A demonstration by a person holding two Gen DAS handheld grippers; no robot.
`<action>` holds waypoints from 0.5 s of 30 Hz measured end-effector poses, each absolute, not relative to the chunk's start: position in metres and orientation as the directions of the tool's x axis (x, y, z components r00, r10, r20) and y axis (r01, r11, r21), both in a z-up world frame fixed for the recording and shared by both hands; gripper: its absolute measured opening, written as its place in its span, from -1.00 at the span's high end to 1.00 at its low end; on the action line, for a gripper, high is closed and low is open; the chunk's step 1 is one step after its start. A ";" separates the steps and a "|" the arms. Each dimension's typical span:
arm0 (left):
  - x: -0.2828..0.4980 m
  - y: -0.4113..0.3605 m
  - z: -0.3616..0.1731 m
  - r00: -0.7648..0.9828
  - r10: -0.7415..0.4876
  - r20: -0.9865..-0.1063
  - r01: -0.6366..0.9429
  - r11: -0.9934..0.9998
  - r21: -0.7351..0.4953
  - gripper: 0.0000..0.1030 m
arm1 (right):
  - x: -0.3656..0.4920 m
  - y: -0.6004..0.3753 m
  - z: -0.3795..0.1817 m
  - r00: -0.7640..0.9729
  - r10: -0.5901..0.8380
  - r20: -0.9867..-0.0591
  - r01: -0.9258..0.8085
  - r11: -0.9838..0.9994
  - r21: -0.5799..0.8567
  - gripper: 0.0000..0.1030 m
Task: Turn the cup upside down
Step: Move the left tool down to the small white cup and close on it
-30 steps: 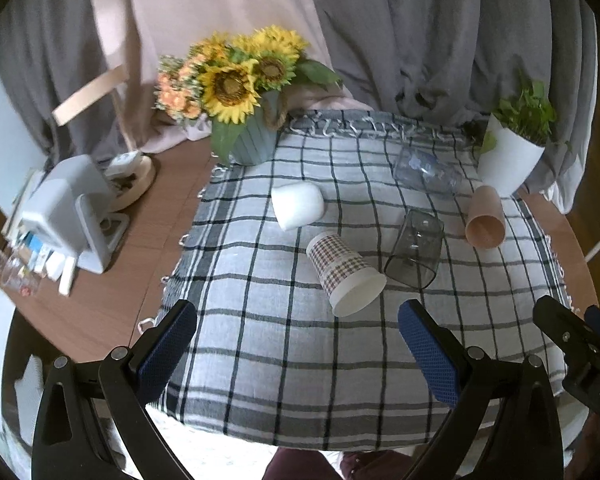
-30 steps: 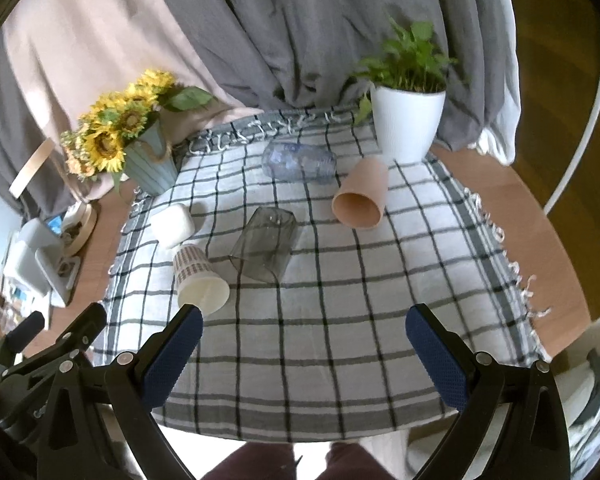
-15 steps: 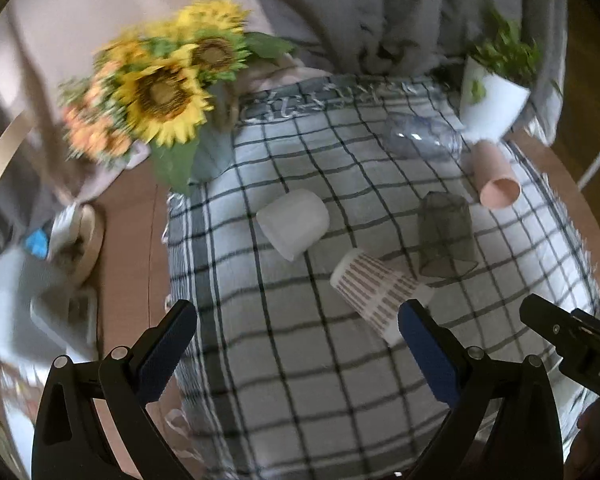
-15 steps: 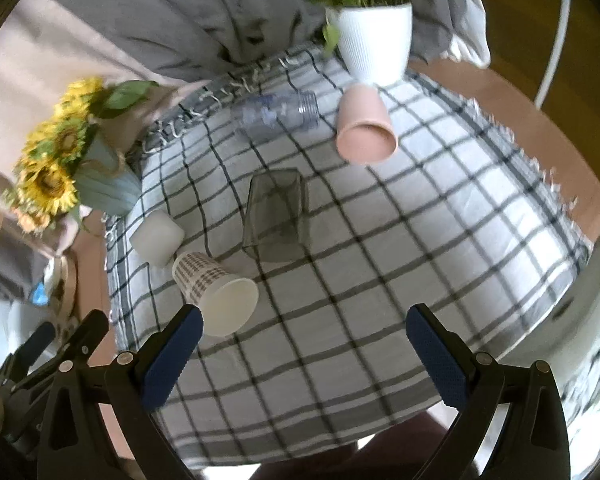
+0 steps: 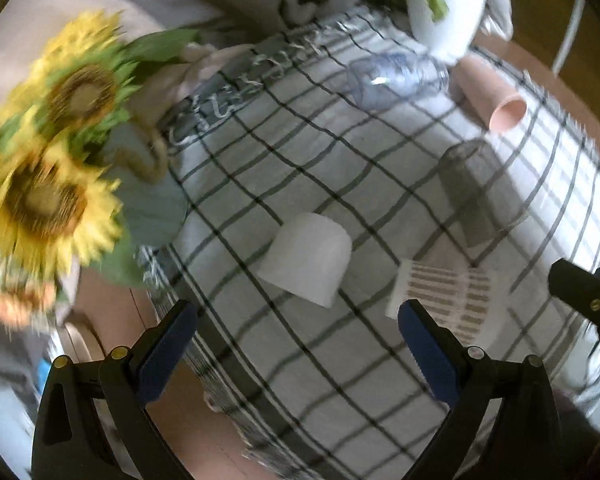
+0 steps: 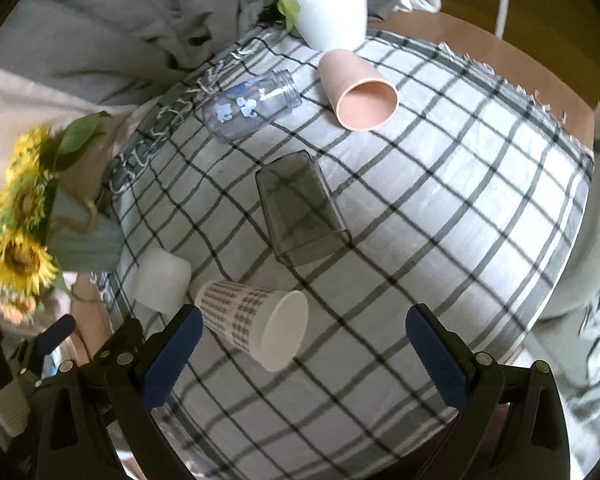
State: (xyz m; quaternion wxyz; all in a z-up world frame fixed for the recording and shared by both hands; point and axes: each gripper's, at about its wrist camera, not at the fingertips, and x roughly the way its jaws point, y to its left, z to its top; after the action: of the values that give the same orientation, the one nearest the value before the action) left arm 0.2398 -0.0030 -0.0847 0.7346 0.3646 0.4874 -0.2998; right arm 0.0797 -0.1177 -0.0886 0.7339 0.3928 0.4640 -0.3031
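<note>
Both grippers have come closer to the table since the earlier frames, and the left wrist view has swung to the left, so the sunflowers [image 5: 56, 152] now fill the left side of the frame, blurred by the motion. The left gripper [image 5: 296, 340] has its jaws wide apart and holds nothing; the right gripper [image 6: 300, 344] is also wide and empty.

Several cups lie on their sides on the checked cloth [image 6: 440, 208]. The white cup [image 5: 306, 258] is at the centre of the left wrist view, just above the gap between the left jaws, so I judge it is the one to take. Right of it lies the patterned paper cup [image 6: 254, 324]; the grey transparent cup [image 6: 300, 210] is at the centre of the right wrist view, and the pink cup [image 6: 360, 90] and the clear bottle [image 6: 252, 106] are in the upper part, near the white plant pot [image 6: 332, 4].

The white cup looks light and rather stiff, with a smooth wall that can slip or roll away. I would close on its side wall at the middle, across the round body, with soft pressure, then turn it so the mouth goes down
</note>
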 end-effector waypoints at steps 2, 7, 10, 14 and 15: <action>0.244 -0.009 -0.092 0.356 -0.059 -0.933 0.813 0.512 0.278 -1.00 | 0.083 -0.117 -0.095 0.378 -0.078 -0.923 0.829 0.472 0.300 -0.98; 0.259 -0.025 -0.113 0.329 -0.023 -0.944 0.855 0.431 0.287 -1.00 | 0.088 -0.119 -0.111 0.341 -0.064 -0.938 0.871 0.396 0.289 -0.99; 0.266 -0.032 -0.124 0.306 -0.011 -0.952 0.871 0.408 0.275 -0.99 | 0.091 -0.122 -0.119 0.320 -0.059 -0.946 0.887 0.369 0.277 -0.98; 0.273 -0.039 -0.140 0.250 0.008 -0.968 0.889 0.393 0.233 -0.99 | 0.098 -0.126 -0.128 0.291 -0.056 -0.955 0.906 0.337 0.256 -0.98; 0.275 -0.040 -0.143 0.238 0.010 -0.971 0.893 0.392 0.223 -0.99 | 0.100 -0.126 -0.129 0.283 -0.057 -0.958 0.909 0.335 0.248 -0.99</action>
State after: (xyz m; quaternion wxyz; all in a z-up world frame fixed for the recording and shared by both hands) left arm 0.2746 -0.0398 -0.1429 0.6547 0.4364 0.5170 -0.3370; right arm 0.1003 -0.1261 -0.1293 0.6640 0.4476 0.4760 -0.3636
